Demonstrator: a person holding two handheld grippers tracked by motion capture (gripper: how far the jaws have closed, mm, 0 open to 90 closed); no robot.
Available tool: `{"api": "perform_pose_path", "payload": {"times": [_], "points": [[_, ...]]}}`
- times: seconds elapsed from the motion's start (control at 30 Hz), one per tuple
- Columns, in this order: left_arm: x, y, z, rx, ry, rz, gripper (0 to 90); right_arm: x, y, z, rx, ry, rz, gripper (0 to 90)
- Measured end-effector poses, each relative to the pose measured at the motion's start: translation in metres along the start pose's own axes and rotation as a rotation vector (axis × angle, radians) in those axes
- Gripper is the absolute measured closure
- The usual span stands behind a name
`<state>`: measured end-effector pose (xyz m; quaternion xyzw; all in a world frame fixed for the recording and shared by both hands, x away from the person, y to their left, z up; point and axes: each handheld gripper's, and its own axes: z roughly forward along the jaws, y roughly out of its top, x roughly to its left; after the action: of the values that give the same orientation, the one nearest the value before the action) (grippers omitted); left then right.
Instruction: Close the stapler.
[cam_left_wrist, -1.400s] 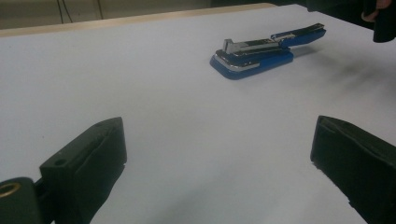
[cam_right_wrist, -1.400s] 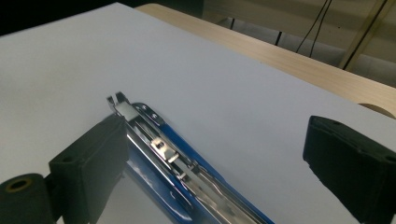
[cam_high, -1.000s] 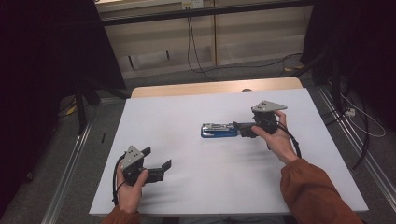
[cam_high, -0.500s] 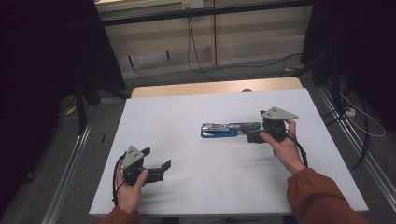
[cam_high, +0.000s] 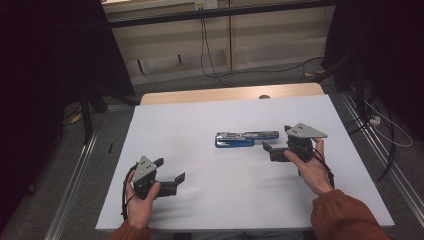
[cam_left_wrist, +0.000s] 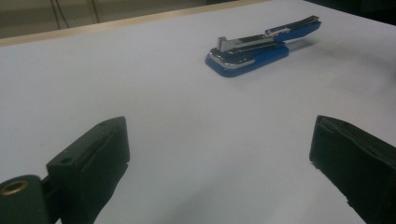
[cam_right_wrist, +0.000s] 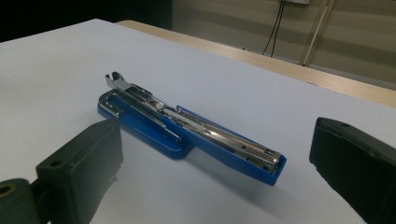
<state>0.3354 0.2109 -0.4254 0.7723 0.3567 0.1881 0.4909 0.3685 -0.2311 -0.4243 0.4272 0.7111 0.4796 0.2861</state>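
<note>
A: On my screen the stapler (cam_right_wrist: 187, 133) ahead of my right jaws is bright blue, with a chrome strip running along its top.

B: And the jaws themselves?

A: Matte black on my right gripper (cam_right_wrist: 219, 172) and my left gripper (cam_left_wrist: 219, 172). From above, each carries a pale grey plate. There's a small brass-coloured ring at the base of the left-hand jaw in both gripper views.

B: The surface under them?

A: The table cover (cam_high: 200, 140) is plain white, no pattern, and a light wood edge (cam_high: 230, 94) shows beyond the stapler. My sleeve (cam_high: 345, 217) behind the right jaws is rust orange.
</note>
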Motion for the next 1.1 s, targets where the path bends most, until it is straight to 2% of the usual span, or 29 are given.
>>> {"api": "perform_pose_path", "payload": {"times": [0.1, 0.17, 0.23, 0.43, 0.47, 0.53, 0.57, 0.73, 0.77, 0.83, 0.87, 0.97, 1.0, 1.03, 1.1], "points": [[0.0, 0.001, 0.002, 0.003, -0.015, -0.006, 5.5, -0.002, -0.005, -0.005, 0.0, -0.008, 0.003, 2.5], [0.001, 0.001, 0.003, 0.001, -0.048, -0.038, 5.7, -0.005, -0.009, -0.007, -0.001, -0.022, 0.016, 2.2], [0.003, 0.001, 0.005, -0.001, -0.053, -0.052, 6.1, -0.009, -0.011, -0.009, 0.008, -0.018, 0.031, 3.0], [0.002, 0.003, 0.011, -0.007, -0.05, -0.024, 7.2, -0.011, -0.018, -0.015, 0.033, -0.012, 0.021, 4.8], [0.002, 0.004, 0.013, -0.019, -0.054, -0.032, 7.2, -0.012, -0.019, -0.015, 0.036, -0.006, 0.022, 4.8], [0.001, 0.005, 0.016, -0.006, -0.049, -0.037, 7.0, -0.013, -0.019, -0.016, 0.041, 0.0, 0.023, 4.7], [0.0, 0.006, 0.018, -0.005, -0.062, -0.032, 7.0, -0.014, -0.019, -0.017, 0.033, 0.003, 0.027, 4.5], [-0.006, 0.013, 0.026, -0.004, -0.064, -0.002, 5.6, -0.019, -0.021, -0.019, 0.045, -0.008, 0.026, 5.5], [-0.006, 0.014, 0.028, -0.012, -0.085, -0.021, 5.6, -0.021, -0.021, -0.019, 0.046, -0.02, 0.02, 5.9], [-0.007, 0.016, 0.03, -0.004, -0.082, -0.019, 5.7, -0.023, -0.021, -0.019, 0.05, -0.029, 0.017, 5.3], [-0.007, 0.017, 0.03, 0.002, -0.071, 0.001, 5.7, -0.024, -0.022, -0.019, 0.054, -0.031, 0.017, 5.1], [-0.006, 0.017, 0.035, 0.006, -0.068, -0.013, 5.7, -0.026, -0.025, -0.016, 0.077, -0.039, 0.008, 6.4], [-0.006, 0.018, 0.037, 0.007, -0.057, -0.005, 5.7, -0.027, -0.025, -0.015, 0.077, -0.032, 0.016, 6.4], [-0.006, 0.02, 0.039, 0.003, -0.063, 0.002, 5.5, -0.027, -0.025, -0.014, 0.076, -0.027, 0.016, 6.5], [-0.007, 0.023, 0.044, 0.002, -0.062, 0.024, 5.7, -0.027, -0.023, -0.014, 0.063, -0.027, -0.001, 7.2]]}}
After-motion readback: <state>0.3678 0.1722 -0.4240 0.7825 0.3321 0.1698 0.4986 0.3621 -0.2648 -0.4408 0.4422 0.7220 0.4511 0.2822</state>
